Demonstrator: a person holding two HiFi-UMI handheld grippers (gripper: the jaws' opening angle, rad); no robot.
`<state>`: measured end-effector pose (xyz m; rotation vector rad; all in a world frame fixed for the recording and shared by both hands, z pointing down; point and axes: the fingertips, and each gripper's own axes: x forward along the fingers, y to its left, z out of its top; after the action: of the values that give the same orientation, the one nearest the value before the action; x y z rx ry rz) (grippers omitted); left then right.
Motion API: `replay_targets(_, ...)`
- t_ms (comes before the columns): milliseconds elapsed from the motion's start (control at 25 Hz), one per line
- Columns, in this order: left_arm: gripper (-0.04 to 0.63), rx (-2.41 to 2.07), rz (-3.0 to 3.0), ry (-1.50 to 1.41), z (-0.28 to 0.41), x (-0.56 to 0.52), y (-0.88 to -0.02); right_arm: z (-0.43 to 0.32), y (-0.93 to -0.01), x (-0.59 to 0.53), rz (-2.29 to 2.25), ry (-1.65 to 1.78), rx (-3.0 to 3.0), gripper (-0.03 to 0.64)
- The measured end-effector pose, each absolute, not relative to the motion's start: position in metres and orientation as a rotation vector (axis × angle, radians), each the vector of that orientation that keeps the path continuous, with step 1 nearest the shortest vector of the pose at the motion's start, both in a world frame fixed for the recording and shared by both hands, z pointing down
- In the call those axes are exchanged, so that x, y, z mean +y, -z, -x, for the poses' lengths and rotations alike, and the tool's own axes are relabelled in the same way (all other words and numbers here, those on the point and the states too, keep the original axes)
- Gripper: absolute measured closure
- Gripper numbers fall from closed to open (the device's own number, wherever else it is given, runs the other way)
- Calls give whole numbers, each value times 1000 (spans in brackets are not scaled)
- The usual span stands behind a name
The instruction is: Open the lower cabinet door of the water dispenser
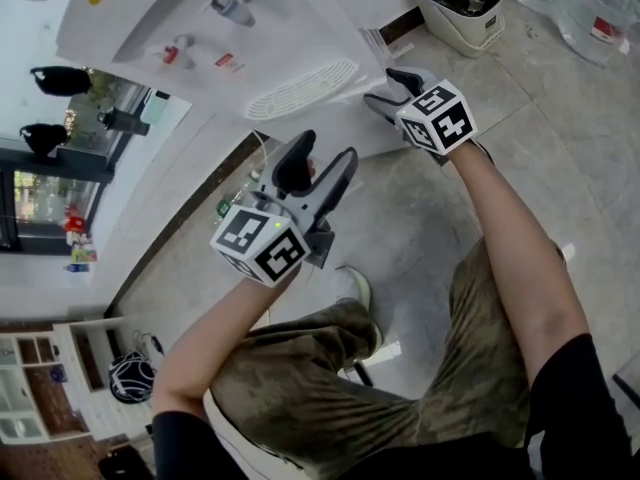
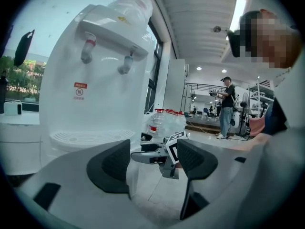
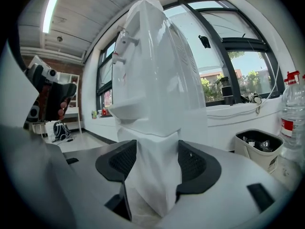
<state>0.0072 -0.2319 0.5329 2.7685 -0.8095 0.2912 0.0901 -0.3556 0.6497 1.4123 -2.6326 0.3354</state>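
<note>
The white water dispenser [image 1: 200, 28] stands at the top of the head view, its drip grille [image 1: 300, 88] facing me. Its lower cabinet [image 3: 157, 180] fills the gap between my right gripper's [image 3: 157, 163] jaws, corner edge toward the camera; the jaws stand apart on either side of it, and contact is unclear. In the head view the right gripper [image 1: 385, 88] reaches the cabinet's lower edge. My left gripper [image 1: 318, 158] is held back over the floor, open and empty. In the left gripper view, that gripper [image 2: 153, 163] faces the dispenser [image 2: 95, 80] and the right gripper's marker cube [image 2: 174, 147].
A small bin [image 1: 458, 8] with rubbish stands right of the dispenser, with large water bottles [image 1: 590, 8] beyond it. My knee [image 1: 330, 338] is bent below the grippers. A backpack [image 1: 130, 376] lies by a white shelf at lower left. A person [image 2: 228, 106] stands far off.
</note>
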Motion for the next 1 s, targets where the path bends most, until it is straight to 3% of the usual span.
replay_targets(1000,310,-832,-2679,-360,-18,-217,-557,-81,-646,-308,-1055,-267,-2744,367)
